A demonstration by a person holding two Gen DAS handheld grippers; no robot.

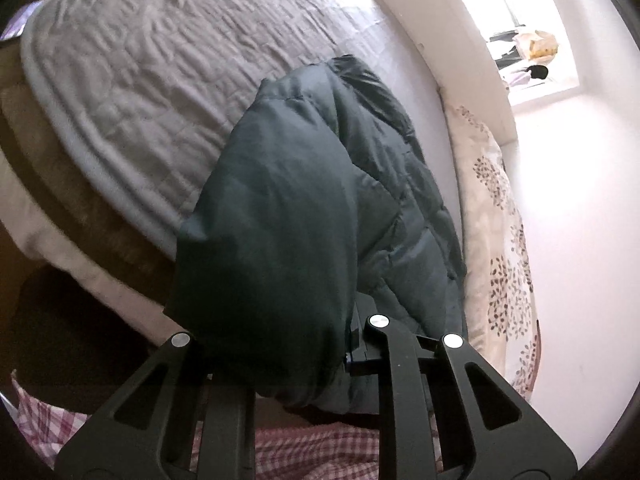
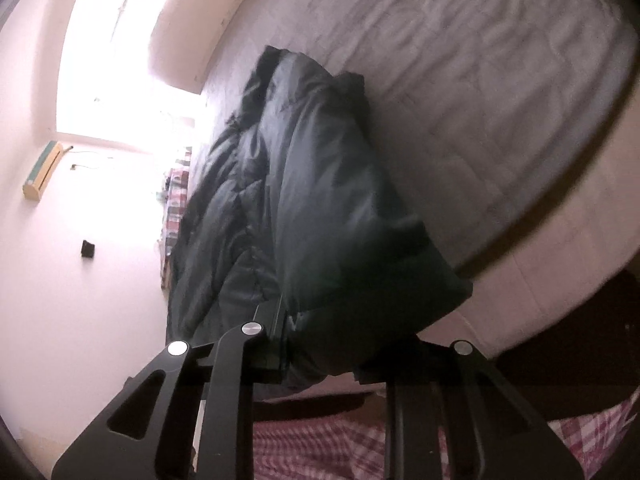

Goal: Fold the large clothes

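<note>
- The left gripper [image 1: 280, 360] is clamping a thick fold of the dark green puffer jacket [image 1: 304, 208]; the cloth is bulging between its fingers and hiding the tips.
- The right gripper [image 2: 320, 344] is pinching another fold of the same jacket [image 2: 304, 208], with the padded cloth draping over the right-hand finger.
- Below both sets of fingers, red-and-white checked fabric [image 1: 312, 452] is showing.
- Ahead of the fingers, the jacket is stretching away in a bunched, lengthwise heap and lying on the grey quilted bedspread [image 1: 132, 64].
- To the right of the left gripper's fingers, a floral-printed duvet [image 1: 500, 232] is running alongside the jacket.
- Farthest beyond the fingers, a cream headboard [image 1: 436, 28] is standing beside a bright window [image 2: 116, 40], with an air conditioner [image 2: 42, 170] on the wall.
</note>
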